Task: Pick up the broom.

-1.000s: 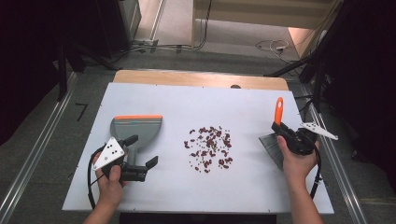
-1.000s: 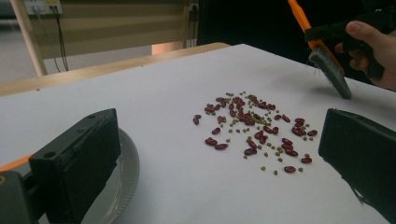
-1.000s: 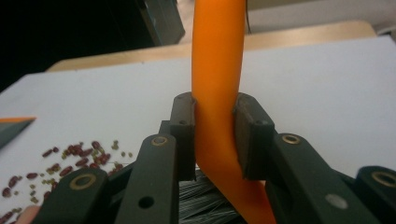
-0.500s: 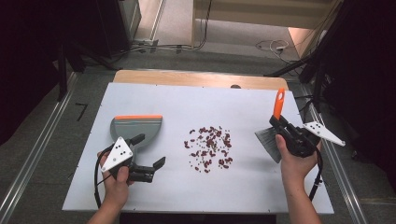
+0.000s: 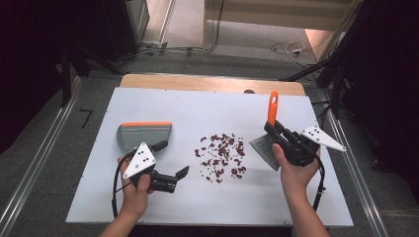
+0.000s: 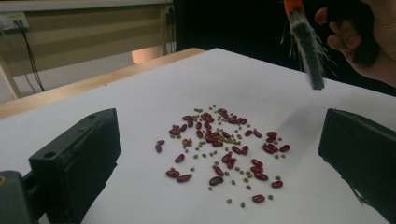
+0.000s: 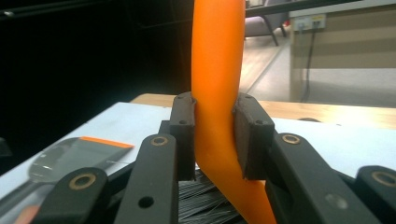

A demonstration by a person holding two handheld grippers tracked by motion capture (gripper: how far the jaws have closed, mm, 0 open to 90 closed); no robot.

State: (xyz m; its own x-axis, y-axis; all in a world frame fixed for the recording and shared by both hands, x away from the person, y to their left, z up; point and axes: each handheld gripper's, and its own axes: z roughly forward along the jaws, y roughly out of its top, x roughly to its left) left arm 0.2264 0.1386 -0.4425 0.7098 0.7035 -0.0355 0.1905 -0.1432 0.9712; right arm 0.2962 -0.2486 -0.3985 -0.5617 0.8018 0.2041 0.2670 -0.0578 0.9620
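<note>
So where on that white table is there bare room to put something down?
The far strip behind the dustpan and beans is bare, as is the near edge between the left gripper and the right hand. The middle is crowded: beans, with the brush in the right gripper beside them.

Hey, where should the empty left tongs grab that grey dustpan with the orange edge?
Probably by the dark handle, not the wide, flat grey dustpan tray. It juts toward the person, beside the left tongs, so come in from the near side, open jaws straddling it.
</note>
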